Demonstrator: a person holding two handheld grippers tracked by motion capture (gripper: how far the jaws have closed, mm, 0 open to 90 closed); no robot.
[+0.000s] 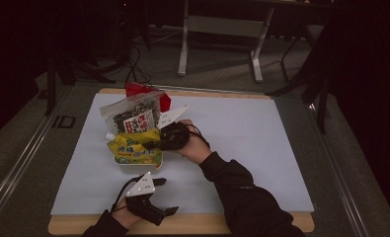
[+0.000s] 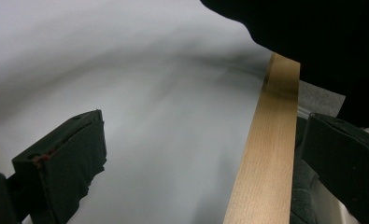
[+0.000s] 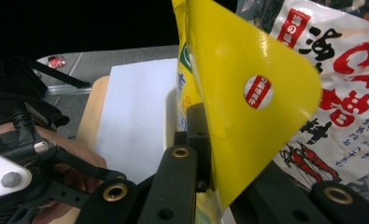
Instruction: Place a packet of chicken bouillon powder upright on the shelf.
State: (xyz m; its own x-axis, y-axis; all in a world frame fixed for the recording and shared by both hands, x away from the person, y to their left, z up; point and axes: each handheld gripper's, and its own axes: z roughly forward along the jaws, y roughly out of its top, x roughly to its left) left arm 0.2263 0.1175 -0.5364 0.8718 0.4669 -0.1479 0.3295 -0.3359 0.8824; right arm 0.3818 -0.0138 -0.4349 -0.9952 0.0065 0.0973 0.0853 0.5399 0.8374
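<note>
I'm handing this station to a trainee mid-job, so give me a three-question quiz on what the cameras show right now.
1. True or false: the right gripper is shut on the yellow pouch.
2. How do the left gripper's jaws stand: A) open with nothing between them, B) clamped on a packet?
3. Fill in: behind the yellow pouch stands a clear snack bag with a printed ____ drawing.

Key: 1 true; 2 A; 3 shrimp.
</note>
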